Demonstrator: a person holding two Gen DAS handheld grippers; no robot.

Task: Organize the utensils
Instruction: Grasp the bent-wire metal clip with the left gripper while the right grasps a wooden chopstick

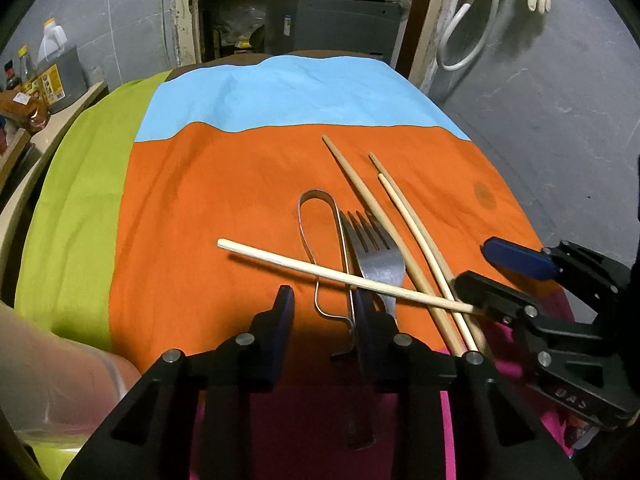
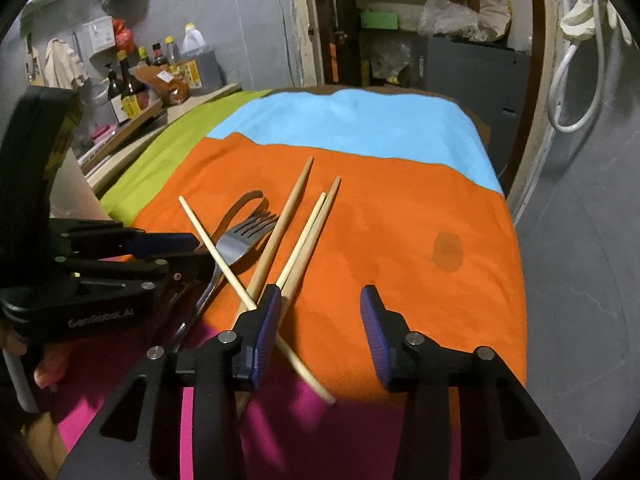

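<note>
Utensils are in one loose heap on the orange panel of the tablecloth [image 1: 240,184] — nothing sorted yet, as far as I can judge.

The fork [image 1: 374,256] lies tines-far, beside a bent metal loop utensil [image 1: 316,216], which looks like tongs, but I can't tell for sure. Three chopsticks run near-to-far on the right; a pale chopstick [image 1: 320,272] lies crosswise over the fork and those three.

My left gripper [image 1: 324,312] is low over the near ends of the fork and loop, jaws narrowed with a gap between them. The fork handle runs under the right finger; I see no grip.

My right gripper [image 2: 318,320] is half-open, nothing between the pads. Its left finger [image 2: 262,332] sits right at the chopstick crossing — touching or just above, can't tell.

Left to do: everything — untangle the crossed stick, pair the chopsticks, separate the fork and loop.
</note>
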